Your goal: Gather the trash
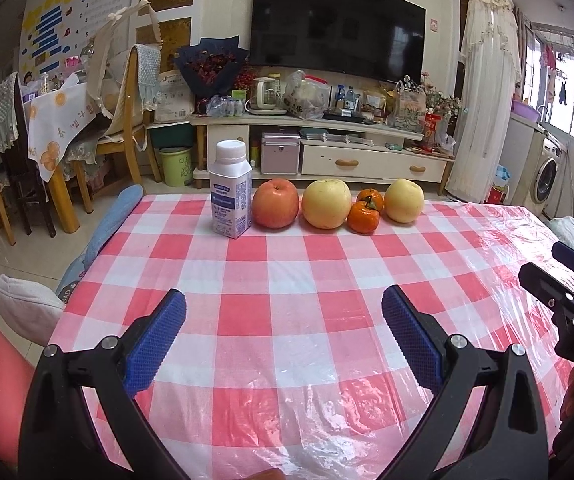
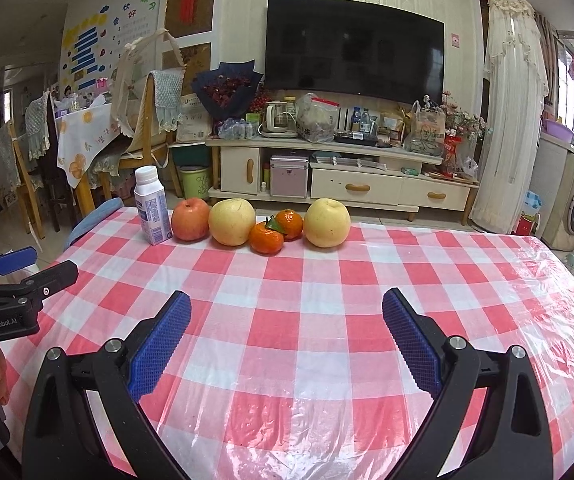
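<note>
At the far edge of the worktop [image 1: 287, 280], at about 11 o'clock from your left tool [image 1: 283, 336], the white milk bottle [image 1: 231, 190] stands upright with its cap on, leftmost in a row of fruit. It looks like the only piece of trash on the checked cloth, so judge it as your target. Its long axis is vertical, and the red apple [image 1: 275, 203] sits just beside it on the 3 o'clock side, close enough that contact cannot be ruled out. Beyond the apple lie a yellow pear [image 1: 326, 204], two tangerines [image 1: 363, 216] and a second pear.

Your left tool is spread wide, holding nothing, low over the near half of the worktop. Your right tool [image 2: 286, 336] is likewise spread and empty; from it the bottle [image 2: 150, 205] lies further off-axis, near 10 o'clock.

So your left hand seems the nearer and straighter choice. Come in from the bottle's free 9 o'clock side, or the apple may be knocked.
</note>
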A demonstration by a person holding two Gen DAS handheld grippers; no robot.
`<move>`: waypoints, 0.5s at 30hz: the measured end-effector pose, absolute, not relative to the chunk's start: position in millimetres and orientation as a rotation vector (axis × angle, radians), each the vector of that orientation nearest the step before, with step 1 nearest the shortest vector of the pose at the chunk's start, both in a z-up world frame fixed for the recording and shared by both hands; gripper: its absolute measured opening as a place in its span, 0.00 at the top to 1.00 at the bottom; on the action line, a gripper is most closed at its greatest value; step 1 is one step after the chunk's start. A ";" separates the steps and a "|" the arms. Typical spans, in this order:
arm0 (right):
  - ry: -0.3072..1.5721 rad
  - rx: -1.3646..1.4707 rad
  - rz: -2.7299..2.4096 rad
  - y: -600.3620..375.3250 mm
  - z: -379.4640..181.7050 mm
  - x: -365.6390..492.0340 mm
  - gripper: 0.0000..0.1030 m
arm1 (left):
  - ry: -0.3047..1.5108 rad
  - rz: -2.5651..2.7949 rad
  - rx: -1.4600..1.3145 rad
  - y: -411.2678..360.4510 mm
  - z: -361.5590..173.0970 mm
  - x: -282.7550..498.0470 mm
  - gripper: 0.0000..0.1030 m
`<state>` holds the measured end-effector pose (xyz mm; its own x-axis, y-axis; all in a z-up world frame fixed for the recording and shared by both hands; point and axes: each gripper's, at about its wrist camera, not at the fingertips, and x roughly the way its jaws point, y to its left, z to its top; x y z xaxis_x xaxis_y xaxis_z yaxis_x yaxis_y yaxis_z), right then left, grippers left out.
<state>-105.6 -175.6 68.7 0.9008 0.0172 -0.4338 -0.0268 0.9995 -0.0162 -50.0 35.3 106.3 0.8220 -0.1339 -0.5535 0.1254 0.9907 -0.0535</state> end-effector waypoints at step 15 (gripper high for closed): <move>0.471 -0.037 0.036 -167.6 63.0 -101.2 0.07 | 0.608 -0.135 -0.033 38.0 104.1 -44.5 0.04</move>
<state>-101.2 -167.6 63.0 0.8907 0.0259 -0.4539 -0.0429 0.9987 -0.0272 -44.5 38.0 104.1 0.8122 -0.1359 -0.5674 0.1166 0.9907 -0.0705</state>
